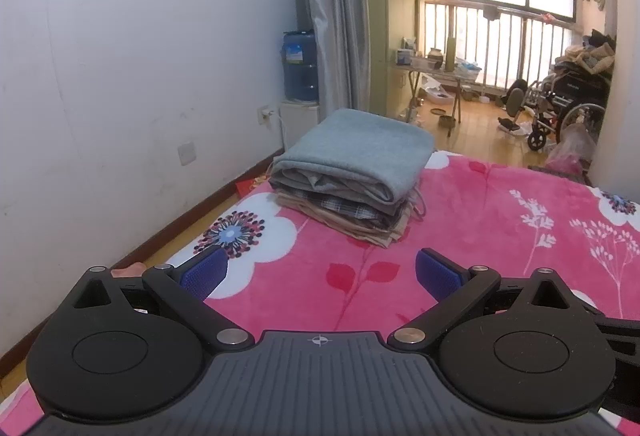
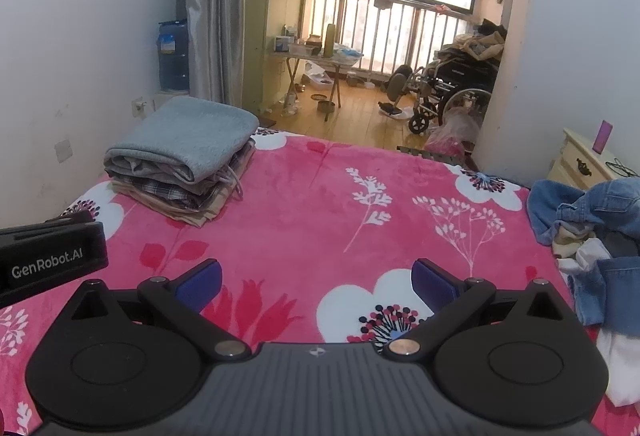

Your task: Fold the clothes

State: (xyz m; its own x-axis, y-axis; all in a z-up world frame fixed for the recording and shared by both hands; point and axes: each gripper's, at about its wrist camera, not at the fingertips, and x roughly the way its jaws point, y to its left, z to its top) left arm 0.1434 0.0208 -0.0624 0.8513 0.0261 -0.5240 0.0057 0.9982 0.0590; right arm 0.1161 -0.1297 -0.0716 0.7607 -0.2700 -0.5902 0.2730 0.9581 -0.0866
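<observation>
Both tongs hover low over a bed covered with a pink flowered blanket [image 2: 320,188], and both are spread wide with nothing between their blue pads. The left tongs [image 1: 322,274] point toward a stack of folded clothes [image 1: 348,176] that sits on the blanket near the far left corner of the bed, close to the white wall [image 1: 120,76]. A grey folded piece lies on top of the stack, with a checked piece and beige ones beneath it, and a thin cord hangs from its right side.

The right tongs [image 2: 316,282] hang over the middle of the bed, above a white flower in the blanket's print. From this view the same stack shows at the far left, well apart from the tongs. At the right edge of the bed lies a loose heap of unfolded clothes [image 2: 592,236]: blue denim on top, with white and what looks like pale yellow cloth underneath, though the edge of the view warps it too much to count the pieces. The body of the left tool shows at the left border of the right view.

Beyond the bed stand a water jug [image 1: 300,66], a grey curtain [image 1: 332,8], a wheelchair [image 2: 452,96] and a pale bedside cabinet [image 2: 580,164].
</observation>
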